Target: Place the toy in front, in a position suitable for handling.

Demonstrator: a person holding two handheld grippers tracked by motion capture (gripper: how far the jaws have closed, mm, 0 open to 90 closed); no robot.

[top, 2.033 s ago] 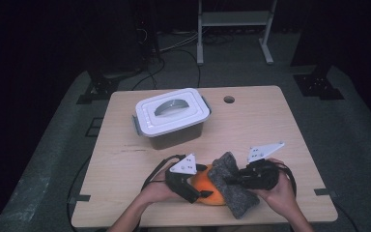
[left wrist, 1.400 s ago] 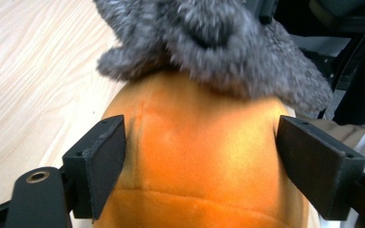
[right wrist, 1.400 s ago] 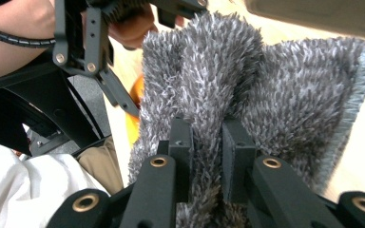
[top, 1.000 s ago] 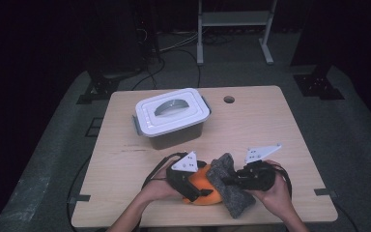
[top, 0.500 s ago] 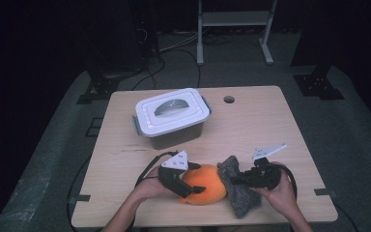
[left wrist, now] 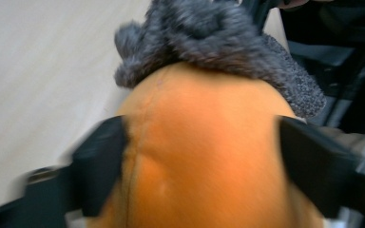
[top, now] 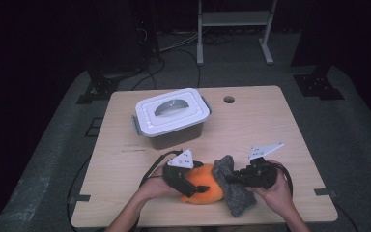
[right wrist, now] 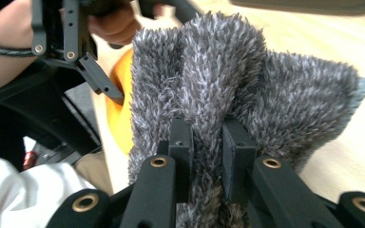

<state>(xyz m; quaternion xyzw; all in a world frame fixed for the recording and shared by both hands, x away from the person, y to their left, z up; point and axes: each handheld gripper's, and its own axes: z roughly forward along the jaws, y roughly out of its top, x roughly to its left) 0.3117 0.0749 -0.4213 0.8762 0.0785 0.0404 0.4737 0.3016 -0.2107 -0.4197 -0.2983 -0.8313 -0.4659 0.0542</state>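
Left gripper (top: 189, 186): jaws partly apart and just now closing, one on each side of the orange plush ball (top: 205, 186), pressing its flanks.
Right gripper (top: 232, 178): jaws nearly together, pinching a fold of the grey cloth (right wrist: 228, 90).
Orange plush ball: round, soft, smooth short pile with a seam, at the table's near edge between both hands.
Grey cloth: shaggy, fluffy, draped against the ball's right side.
Table (top: 270, 125): pale wood.
White-lidded plastic box (top: 171, 113): well behind, rectangular.
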